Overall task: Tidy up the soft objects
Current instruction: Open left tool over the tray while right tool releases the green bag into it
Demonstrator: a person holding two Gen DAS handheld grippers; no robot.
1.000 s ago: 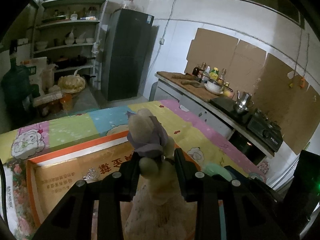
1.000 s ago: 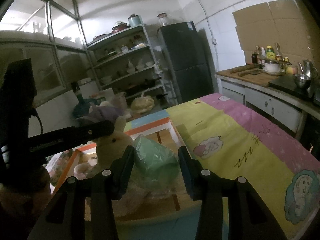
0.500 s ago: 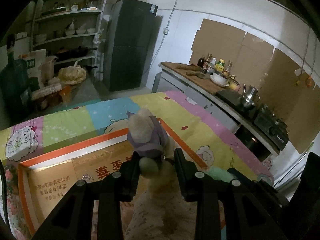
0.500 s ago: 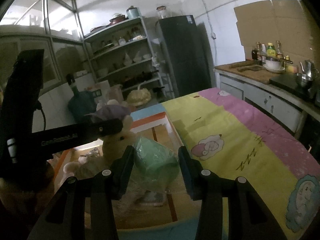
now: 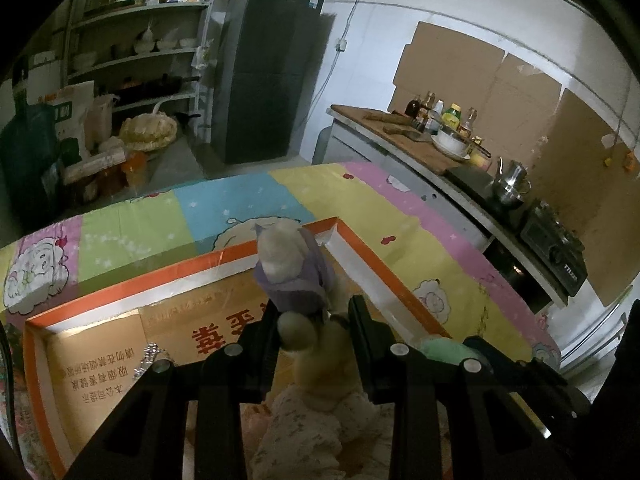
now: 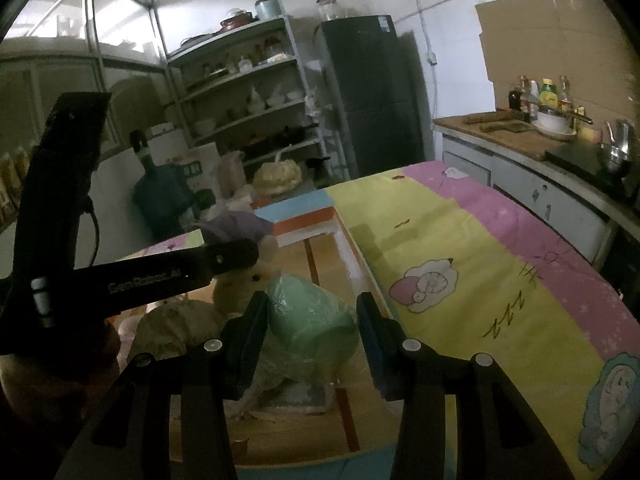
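Note:
A cream plush rabbit [image 5: 288, 256] with a purple cap and a lace dress hangs upright over the box, and my left gripper [image 5: 314, 320] is shut on its neck. My right gripper [image 6: 312, 308] is shut on a soft green object wrapped in clear plastic [image 6: 312, 320]. The two toys touch side by side above the orange-rimmed cardboard box [image 5: 120, 292], near its right wall. From the right wrist view, the rabbit [image 6: 256, 276] sits just left of the green object, partly hidden by the left gripper's finger [image 6: 224, 260]. The green object [image 5: 444, 350] shows at the lower right of the left wrist view.
The box [image 6: 308, 220] lies on a table covered with a colourful cartoon cloth [image 6: 480, 248]. A small shiny trinket [image 5: 148, 356] lies on the box floor. A counter [image 5: 404, 136] with bottles, a kettle and a stove runs along the right; a fridge [image 5: 264, 68] and shelves stand behind.
Both grippers have sunk and moved forward over the box with their toys still held. The box interior fills more of both views.

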